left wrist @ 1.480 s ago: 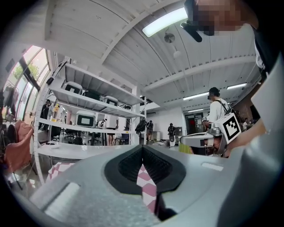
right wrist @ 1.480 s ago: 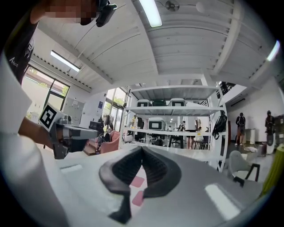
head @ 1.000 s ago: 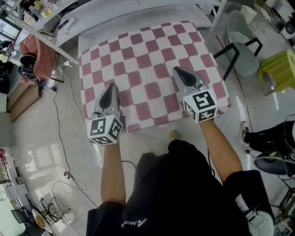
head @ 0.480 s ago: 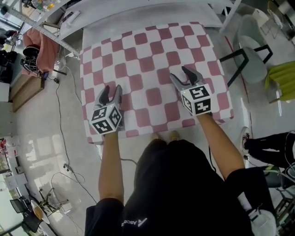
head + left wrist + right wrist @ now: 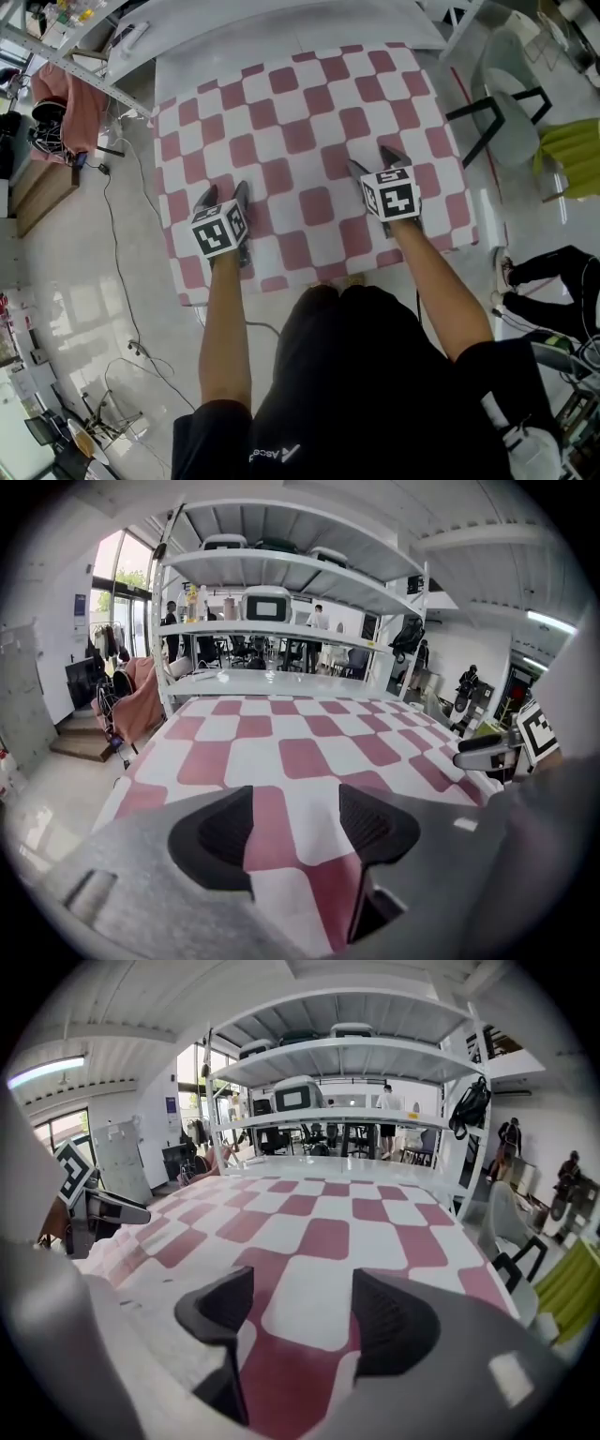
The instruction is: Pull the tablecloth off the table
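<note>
Both left gripper and right gripper show jaws just opened wide, empty above flat tablecloth; we risk closing without catching cloth.

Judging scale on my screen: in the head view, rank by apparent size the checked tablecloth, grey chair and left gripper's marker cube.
1. Checked tablecloth, by far largest.
2. Grey chair.
3. Marker cube on the left gripper, smallest despite being nearer the camera.
</note>
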`<state>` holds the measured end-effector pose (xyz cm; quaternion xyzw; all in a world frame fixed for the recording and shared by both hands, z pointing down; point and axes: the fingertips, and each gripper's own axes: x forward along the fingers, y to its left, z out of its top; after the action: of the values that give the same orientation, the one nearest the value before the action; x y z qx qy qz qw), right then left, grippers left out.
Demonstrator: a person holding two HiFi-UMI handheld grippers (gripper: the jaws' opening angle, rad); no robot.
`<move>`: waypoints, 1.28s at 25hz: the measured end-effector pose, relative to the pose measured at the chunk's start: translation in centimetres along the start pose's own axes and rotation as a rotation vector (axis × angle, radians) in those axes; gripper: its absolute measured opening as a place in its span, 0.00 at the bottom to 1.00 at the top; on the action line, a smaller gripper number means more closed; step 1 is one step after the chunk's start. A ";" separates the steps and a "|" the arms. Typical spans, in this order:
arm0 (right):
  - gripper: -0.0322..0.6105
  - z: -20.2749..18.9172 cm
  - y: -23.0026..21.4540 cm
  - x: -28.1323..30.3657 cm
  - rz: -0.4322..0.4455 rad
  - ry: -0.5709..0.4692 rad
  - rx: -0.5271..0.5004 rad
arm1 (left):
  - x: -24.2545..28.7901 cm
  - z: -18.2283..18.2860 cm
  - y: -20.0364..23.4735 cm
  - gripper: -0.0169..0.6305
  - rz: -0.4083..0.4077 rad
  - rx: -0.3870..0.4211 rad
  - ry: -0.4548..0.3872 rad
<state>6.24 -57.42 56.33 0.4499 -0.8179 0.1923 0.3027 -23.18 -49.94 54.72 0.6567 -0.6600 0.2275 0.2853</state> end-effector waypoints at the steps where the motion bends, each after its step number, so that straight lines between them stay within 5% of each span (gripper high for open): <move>1: 0.55 -0.1 -0.2 0.4 -0.010 0.014 0.001 | 0.4 -0.3 0.3 0.45 0.005 -0.001 0.018; 8: 0.57 -2.1 -0.5 2.4 -0.029 0.172 0.011 | 2.7 -2.9 1.2 0.47 0.008 -0.015 0.161; 14: 0.56 -2.2 -0.4 2.6 -0.018 0.155 0.016 | 3.1 -3.7 1.0 0.43 0.016 0.010 0.204; 24: 0.22 -2.0 1.4 3.2 0.024 0.173 -0.034 | 3.5 -3.0 -0.3 0.24 -0.028 0.085 0.193; 32: 0.06 -1.7 2.7 3.4 0.026 0.183 -0.037 | 3.5 -2.9 0.0 0.05 -0.028 0.118 0.188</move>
<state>3.08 -57.12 59.80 0.4143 -0.7961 0.2214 0.3817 -22.89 -50.58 59.18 0.6573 -0.6066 0.3225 0.3098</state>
